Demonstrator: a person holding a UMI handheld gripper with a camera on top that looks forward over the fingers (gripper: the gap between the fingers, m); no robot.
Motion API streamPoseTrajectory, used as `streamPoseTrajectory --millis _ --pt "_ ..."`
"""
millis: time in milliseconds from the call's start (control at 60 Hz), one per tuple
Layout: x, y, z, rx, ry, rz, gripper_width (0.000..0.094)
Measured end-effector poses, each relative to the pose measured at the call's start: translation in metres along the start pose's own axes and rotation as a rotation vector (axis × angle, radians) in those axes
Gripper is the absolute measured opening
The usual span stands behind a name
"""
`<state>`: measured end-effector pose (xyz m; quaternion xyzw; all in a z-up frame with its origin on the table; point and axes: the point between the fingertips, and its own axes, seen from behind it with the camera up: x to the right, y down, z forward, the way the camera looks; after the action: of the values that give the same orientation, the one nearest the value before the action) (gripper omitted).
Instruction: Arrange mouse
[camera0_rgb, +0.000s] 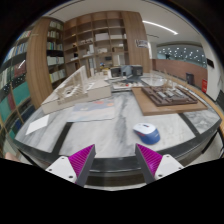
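A white computer mouse with a blue stripe lies on the grey marble table, just ahead of my right finger. My gripper is open and empty, with its magenta pads spread wide apart above the table's near edge. Nothing stands between the fingers. The mouse is a little beyond and to the right of the gap.
A sheet of paper lies at the left of the table. Flat boards and a wooden tray with a model lie further back. Bookshelves line the far wall.
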<state>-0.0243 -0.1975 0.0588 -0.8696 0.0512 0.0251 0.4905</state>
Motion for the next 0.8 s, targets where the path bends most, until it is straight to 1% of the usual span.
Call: streamPoseTrajectory --millis 50,100,200,333,350,367,383,417,433,483,500,550,567,633,683,717,733,800 --pt "0.080 -0.002 0.026 0.008 0.031 -0.006 0.0819" --pt "0.117 -0.008 0.039 0.016 0.070 -0.010 0.0818" --pt "0.157 -0.013 0.065 0.007 0.103 -0.036 0.0816" --pt "0.178 -0.007 0.109 -0.048 0.092 -0.095 0.0819" --pt "0.178 -0.007 0.114 -0.052 0.087 -0.102 0.0883" --pt "0.175 -0.012 0.119 -0.036 0.066 -0.091 0.0834" --pt "0.175 -0.014 0.123 -0.034 0.057 -0.081 0.0816" --pt "0.177 -0.016 0.132 -0.044 0.052 -0.057 0.0811" --pt "0.180 -0.020 0.135 -0.034 0.056 -0.051 0.0807" --pt "0.185 -0.026 0.145 -0.034 0.061 -0.059 0.0777" --pt "0.186 -0.028 0.148 -0.032 0.059 -0.058 0.0748" --pt "0.190 -0.031 0.154 -0.030 0.068 -0.049 0.0613" --pt "0.194 -0.032 0.156 -0.026 0.085 -0.047 0.0541" --pt "0.196 -0.034 0.156 0.005 0.116 -0.042 0.0536" --pt "0.195 -0.033 0.156 0.015 0.127 -0.049 0.0495" --pt "0.195 -0.032 0.155 0.010 0.136 -0.017 0.0466" --pt "0.197 -0.033 0.154 0.009 0.145 -0.002 0.0433" --pt "0.195 -0.037 0.152 -0.016 0.165 0.048 0.0398"
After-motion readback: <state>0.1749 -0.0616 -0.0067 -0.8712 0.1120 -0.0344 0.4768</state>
